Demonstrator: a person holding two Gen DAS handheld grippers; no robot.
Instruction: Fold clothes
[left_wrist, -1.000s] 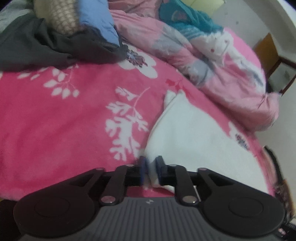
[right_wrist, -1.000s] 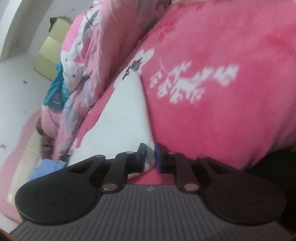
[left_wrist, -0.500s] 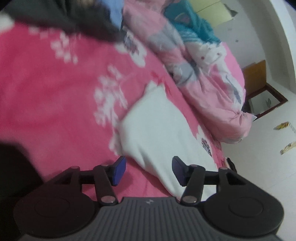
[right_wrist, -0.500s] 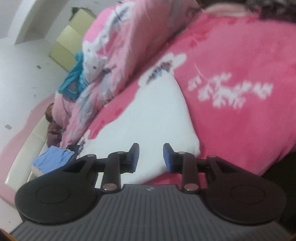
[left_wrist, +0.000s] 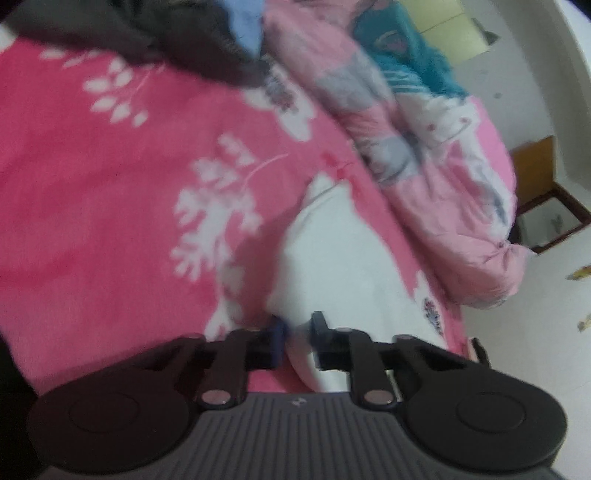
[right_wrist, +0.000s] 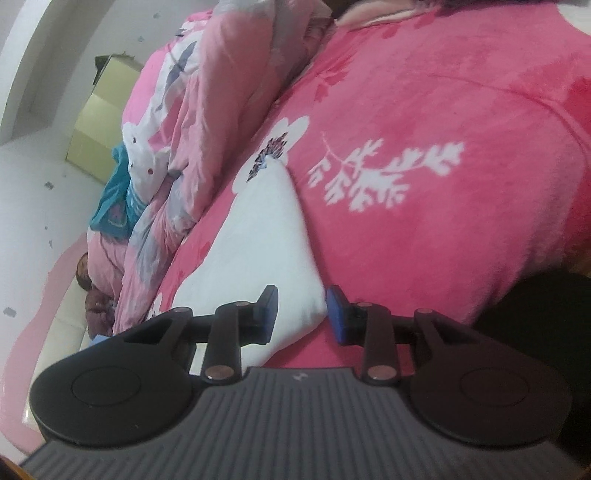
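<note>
A white folded garment (left_wrist: 340, 258) lies flat on the pink flowered blanket (left_wrist: 110, 206). In the left wrist view, my left gripper (left_wrist: 297, 334) is shut on the garment's near corner, with a bunch of white cloth pinched between the blue pads. The right wrist view shows the same garment (right_wrist: 266, 229) from its other end. My right gripper (right_wrist: 302, 310) stands open over that near corner. The cloth lies between the fingers, and the pads do not press on it.
A bundled pink quilt (left_wrist: 424, 155) with a teal garment (left_wrist: 410, 48) lies along the bed's far side. Dark clothes and a blue piece (left_wrist: 207, 40) are heaped at the back. A wooden cabinet (left_wrist: 535, 166) and a yellow box (right_wrist: 99, 122) stand on the floor.
My left gripper opened wide half a second ago and has now shut on the garment's corner. My right gripper let go of its corner and its jaws now stand apart.
</note>
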